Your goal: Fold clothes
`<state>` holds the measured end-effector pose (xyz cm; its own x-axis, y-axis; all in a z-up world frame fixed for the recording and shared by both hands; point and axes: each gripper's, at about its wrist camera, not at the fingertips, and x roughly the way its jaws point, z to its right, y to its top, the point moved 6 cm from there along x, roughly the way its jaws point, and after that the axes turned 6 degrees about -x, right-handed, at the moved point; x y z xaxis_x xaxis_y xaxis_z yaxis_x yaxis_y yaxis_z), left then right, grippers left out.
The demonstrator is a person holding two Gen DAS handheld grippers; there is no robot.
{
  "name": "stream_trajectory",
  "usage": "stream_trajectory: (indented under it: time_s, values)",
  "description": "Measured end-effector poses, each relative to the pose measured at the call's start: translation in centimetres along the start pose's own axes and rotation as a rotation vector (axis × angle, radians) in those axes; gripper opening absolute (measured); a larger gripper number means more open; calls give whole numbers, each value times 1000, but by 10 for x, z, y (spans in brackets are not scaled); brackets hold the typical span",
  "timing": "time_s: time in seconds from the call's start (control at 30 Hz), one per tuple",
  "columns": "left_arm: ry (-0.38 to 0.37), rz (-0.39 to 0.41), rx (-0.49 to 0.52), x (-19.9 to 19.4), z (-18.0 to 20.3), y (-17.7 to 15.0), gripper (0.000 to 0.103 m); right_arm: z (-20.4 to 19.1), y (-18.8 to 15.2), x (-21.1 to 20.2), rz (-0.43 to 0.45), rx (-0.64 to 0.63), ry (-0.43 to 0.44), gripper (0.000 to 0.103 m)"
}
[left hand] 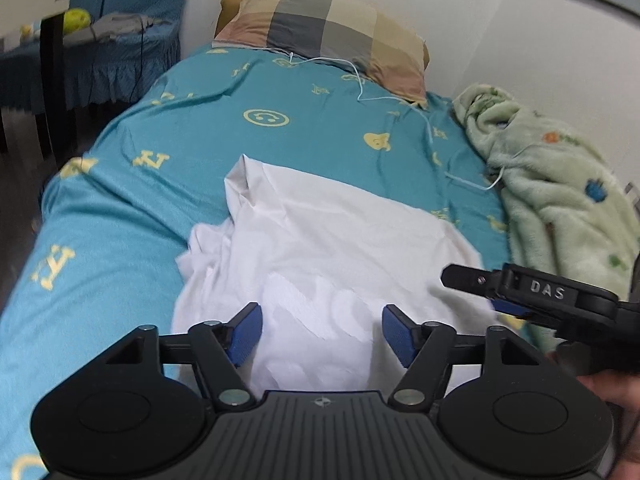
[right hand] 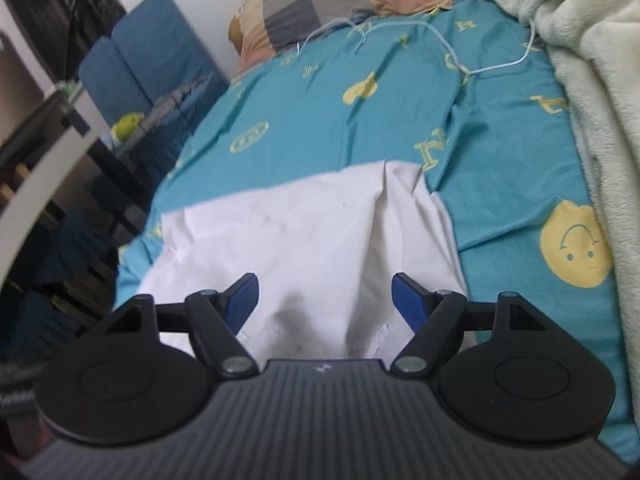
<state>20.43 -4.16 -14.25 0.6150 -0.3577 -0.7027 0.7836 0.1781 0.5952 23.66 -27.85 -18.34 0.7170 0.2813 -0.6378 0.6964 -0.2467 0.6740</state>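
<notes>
Garment (left hand: 320,240): white cloth, lies on the bed (left hand: 120,208) at its near end, spread over the teal sheet. Judged partly folded: the far edge runs fairly straight across, one long crease runs lengthwise on its right half in the right wrist view, and a bunched, untidy portion sticks out at its left side in the left wrist view. That side is not yet squared. Further folds to a compact shape appear outstanding.

Left gripper (left hand: 322,334): jaws wide apart, nothing between the pads, poised over the near part of the garment. Contact with the cloth cannot be confirmed.

Right gripper (right hand: 324,300): jaws wide apart, holding nothing, above the near edge of the garment by the crease. In the left wrist view it sits just beside the garment's right edge.

Surroundings: pillow (left hand: 320,36) at the head of the bed, well apart from the garment. Blanket (left hand: 560,188), green, heaped along the wall side, near the garment's right edge; could crowd a sideways fold. Thin white cord (left hand: 400,98) trails across the sheet beyond the garment, not touching it. Chair (left hand: 120,52) beside the bed, clear of the work
</notes>
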Motion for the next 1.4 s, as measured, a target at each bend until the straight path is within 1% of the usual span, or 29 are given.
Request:
stream_trajectory:
  time_s: [0.07,0.13,0.2,0.27,0.37,0.47,0.53,0.63,0.7,0.77,0.8,0.87,0.9,0.97,1.07,1.13,1.17,1.2,1.37,1.4]
  values:
    - [-41,-13,-61,-8,-1,-7,75,2,4,-9,21,26,12,75]
    - [-64,-39,-112,-10,-5,-14,75,3,8,-16,41,52,24,75]
    - [-81,-74,-173,-4,-11,-21,75,6,11,-22,52,84,39,76]
    - [-87,-111,-247,5,-20,-25,74,9,14,-27,60,115,54,76]
    - [-117,-156,-368,18,-35,-30,73,10,16,-32,66,159,60,77]
    - [-141,-174,-509,30,-53,-33,71,13,18,-33,65,242,110,77]
    - [-152,-160,-572,34,-60,-32,70,14,18,-32,55,300,146,77]
    - [-163,-123,-613,35,-65,-26,67,10,11,-29,22,377,201,77]
    - [-164,-108,-638,37,-68,-24,63,5,5,-27,-7,436,244,77]
    - [-158,-92,-649,36,-68,-21,49,-3,-5,-26,-47,505,307,77]
    - [-160,-74,-647,33,-67,-19,39,-8,-9,-26,-69,538,338,77]
    - [-172,-28,-617,25,-59,-12,30,-16,-19,-29,-94,600,350,77]
    - [-181,-2,-591,20,-53,-7,28,-22,-22,-33,-96,616,363,77]
    - [-211,44,-565,12,-43,2,27,-36,-29,-36,-118,650,418,77]
    - [-260,75,-579,8,-41,11,26,-49,-42,-34,-140,764,501,78]
    - [-283,83,-596,8,-42,14,26,-49,-53,-25,-152,837,510,78]
    - [-294,83,-610,8,-43,14,25,-45,-57,-20,-159,865,500,78]
    - [-303,81,-624,9,-45,15,25,-40,-61,-15,-167,889,479,78]
    - [-342,75,-683,10,-55,15,24,4,-74,-1,-90,1046,334,77]
    - [-344,71,-685,11,-55,15,24,9,-75,0,-82,1075,331,77]
